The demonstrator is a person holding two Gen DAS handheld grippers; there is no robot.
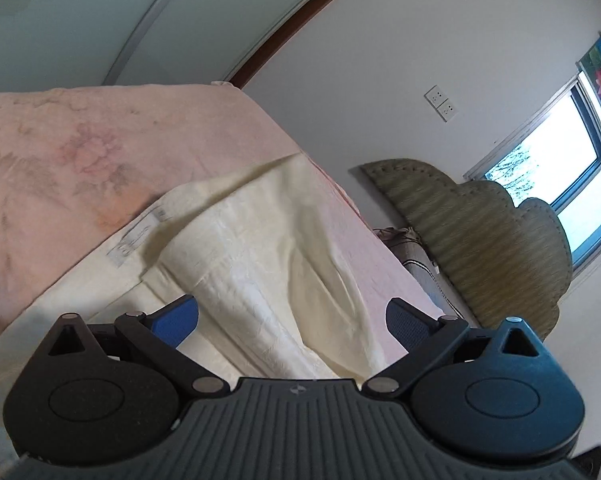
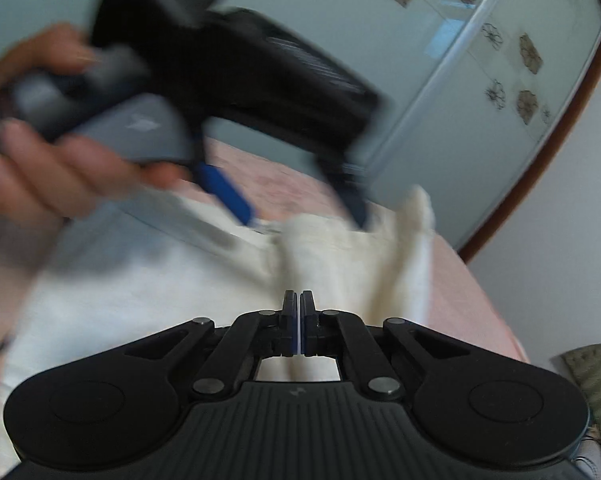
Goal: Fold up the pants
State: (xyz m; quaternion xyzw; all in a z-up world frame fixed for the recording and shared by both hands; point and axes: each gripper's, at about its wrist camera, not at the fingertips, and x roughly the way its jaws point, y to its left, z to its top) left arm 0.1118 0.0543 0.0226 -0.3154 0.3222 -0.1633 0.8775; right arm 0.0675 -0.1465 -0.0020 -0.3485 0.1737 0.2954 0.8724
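Observation:
Cream pants (image 1: 260, 248) lie partly folded and rumpled on a pink bed cover (image 1: 60, 152); a label shows near their waistband. My left gripper (image 1: 292, 320) is open, its blue-padded fingers spread on either side of a raised fold of the pants, a little above the cloth. In the right wrist view the pants (image 2: 340, 264) lie ahead, and my right gripper (image 2: 299, 300) has its fingers pressed together just over them; whether any cloth is pinched I cannot tell. The left gripper (image 2: 304, 216), held by a hand (image 2: 60, 168), appears blurred above the far part of the pants.
The bed edge drops off at the right, toward a woven olive headboard (image 1: 492, 240) and a window (image 1: 560, 184). A sliding wardrobe door (image 2: 480, 80) with flower decals stands behind the bed. A white wall with sockets (image 1: 441, 102) lies beyond.

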